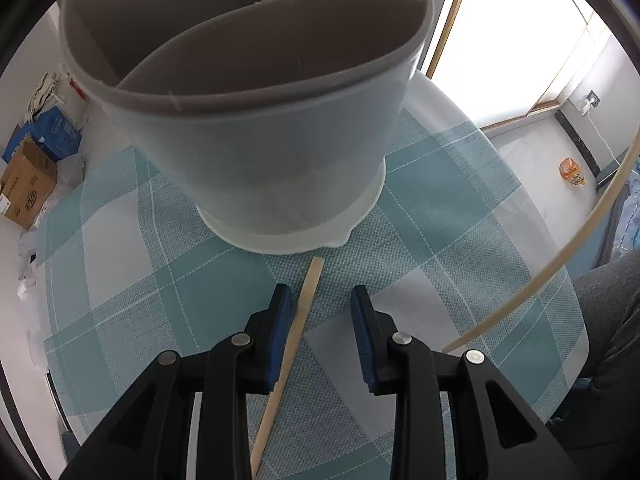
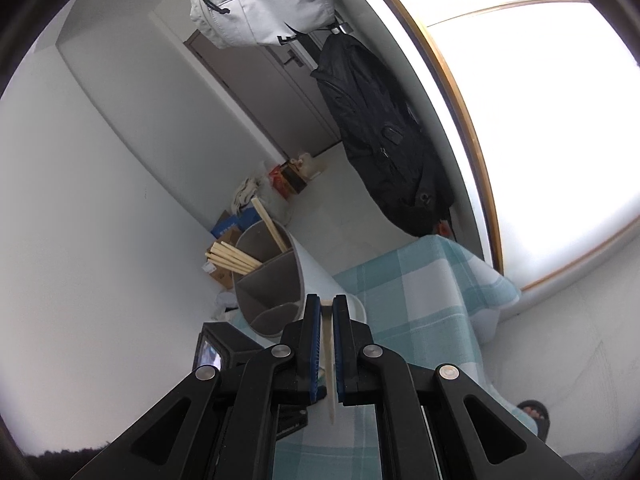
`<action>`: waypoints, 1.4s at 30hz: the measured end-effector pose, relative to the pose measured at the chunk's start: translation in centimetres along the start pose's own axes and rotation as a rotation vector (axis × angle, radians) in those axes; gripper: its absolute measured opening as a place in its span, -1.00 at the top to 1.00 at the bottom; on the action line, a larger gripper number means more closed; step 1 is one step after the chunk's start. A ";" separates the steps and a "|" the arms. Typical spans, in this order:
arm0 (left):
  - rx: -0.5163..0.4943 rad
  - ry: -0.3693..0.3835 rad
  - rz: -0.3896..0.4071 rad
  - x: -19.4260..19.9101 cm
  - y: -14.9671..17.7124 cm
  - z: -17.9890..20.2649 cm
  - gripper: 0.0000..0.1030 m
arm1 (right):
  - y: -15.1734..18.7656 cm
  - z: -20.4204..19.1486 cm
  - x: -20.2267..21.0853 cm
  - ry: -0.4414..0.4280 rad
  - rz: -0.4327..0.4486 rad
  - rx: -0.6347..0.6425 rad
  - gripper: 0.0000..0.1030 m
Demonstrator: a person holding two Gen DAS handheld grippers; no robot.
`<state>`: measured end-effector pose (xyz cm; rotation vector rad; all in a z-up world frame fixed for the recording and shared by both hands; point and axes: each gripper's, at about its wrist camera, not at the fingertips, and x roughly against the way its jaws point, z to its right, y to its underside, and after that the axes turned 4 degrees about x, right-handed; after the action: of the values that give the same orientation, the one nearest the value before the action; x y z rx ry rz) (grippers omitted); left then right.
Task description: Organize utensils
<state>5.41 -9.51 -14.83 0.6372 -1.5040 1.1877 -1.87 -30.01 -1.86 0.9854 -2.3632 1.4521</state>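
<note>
Now the left gripper, jaws apart, straddles a chopstick lying below the holder; the right gripper, lower centre, clamps another chopstick.

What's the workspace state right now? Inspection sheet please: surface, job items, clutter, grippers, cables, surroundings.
Surface: table under a teal checked cloth.
Job's things: white divided holder on the cloth, chopsticks already in it; one loose chopstick lying by its base.
Clutter: nothing seen on the cloth.
Grippers: left gripper open, jaws astride the loose chopstick; right gripper shut on a held chopstick.
Cables: white cable from a wall socket.
Surroundings: cardboard boxes on the floor, black backpack and grey bag hanging, bright window.
</note>
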 end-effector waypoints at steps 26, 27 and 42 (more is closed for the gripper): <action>0.211 0.080 0.525 15.7 1.4 -1.7 0.96 | 0.7 -3.9 0.4 -0.004 0.001 0.135 0.89; 0.209 0.082 0.534 16.1 1.4 -1.6 0.96 | 0.7 -4.5 0.5 -0.005 0.001 0.152 0.89; 0.237 0.096 0.753 23.9 -2.1 -2.0 0.96 | -6.5 -11.5 2.5 -0.033 0.050 0.326 0.90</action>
<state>1.13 -3.84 8.14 0.1404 -1.5794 1.9561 -1.64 -23.27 9.72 1.0339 -2.2310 1.8971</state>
